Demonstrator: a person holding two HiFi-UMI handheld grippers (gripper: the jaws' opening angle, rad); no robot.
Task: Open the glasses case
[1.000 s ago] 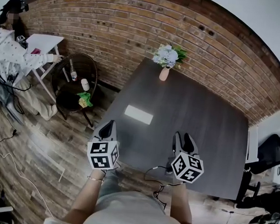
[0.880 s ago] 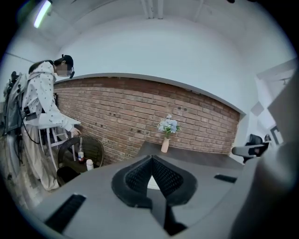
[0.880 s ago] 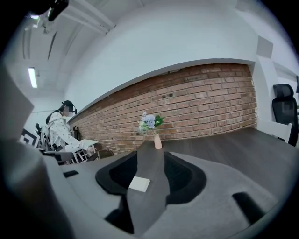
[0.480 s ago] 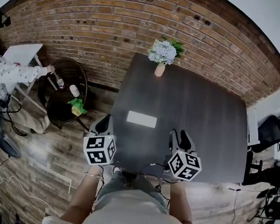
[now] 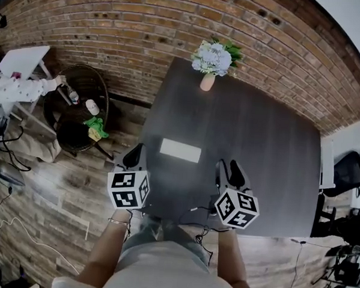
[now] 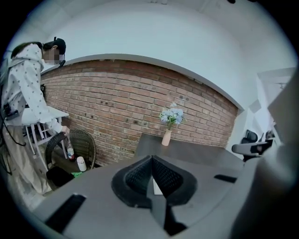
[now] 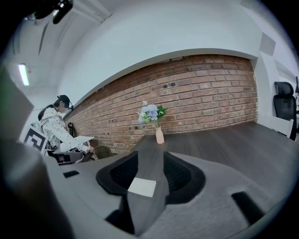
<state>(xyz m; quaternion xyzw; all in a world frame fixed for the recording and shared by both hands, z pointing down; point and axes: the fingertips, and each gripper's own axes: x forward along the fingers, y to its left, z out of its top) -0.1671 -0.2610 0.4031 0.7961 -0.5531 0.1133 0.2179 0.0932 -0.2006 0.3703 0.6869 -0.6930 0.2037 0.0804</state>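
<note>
The white glasses case [image 5: 180, 150] lies flat and closed on the dark table [image 5: 258, 138], near its front left edge. My left gripper [image 5: 134, 157] hovers at the table's left edge, just left of the case, with its jaw tips touching and nothing held. The case [image 6: 156, 186] shows as a white sliver below the left gripper [image 6: 152, 158]. My right gripper [image 5: 231, 173] is near the front edge, right of the case. Its jaws are closing but still apart, empty. The case [image 7: 142, 186] is ahead of the right gripper [image 7: 150, 156], clear of the pads.
A small vase of flowers [image 5: 208, 81] stands at the table's far edge against the brick wall. Left of the table is a round wicker stand [image 5: 79, 108] with bottles, and a person's sleeve [image 5: 17, 90] reaches toward it. An office chair [image 5: 350, 173] is on the right.
Both grippers have moved forward and slightly down toward the table's front edge and the case. The case has not moved.
</note>
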